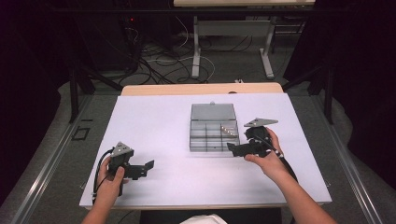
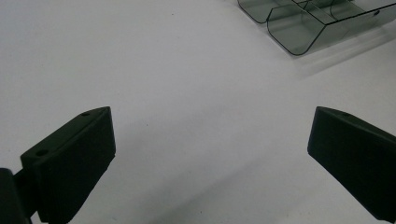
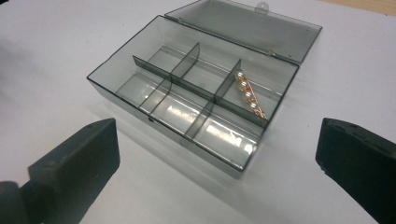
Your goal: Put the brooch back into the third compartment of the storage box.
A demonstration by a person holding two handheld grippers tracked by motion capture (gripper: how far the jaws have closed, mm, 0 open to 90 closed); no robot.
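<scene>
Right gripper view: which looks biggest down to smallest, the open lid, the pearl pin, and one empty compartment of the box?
1. The open lid, by far the largest.
2. An empty compartment, far smaller.
3. The pearl pin, a thin strip, smallest.

One clear grey compartment box (image 3: 187,100) is sitting open on one white table sheet (image 1: 159,126), showing six compartments. One gold pearl hair clip (image 3: 250,95) is lying in a compartment, carrying four pearls. Two hand-held grippers are hovering: left gripper (image 1: 148,166), right gripper (image 1: 232,148).

Open compartment box (image 3: 154,100), pearl clip (image 3: 250,98) in far-right compartment.
</scene>
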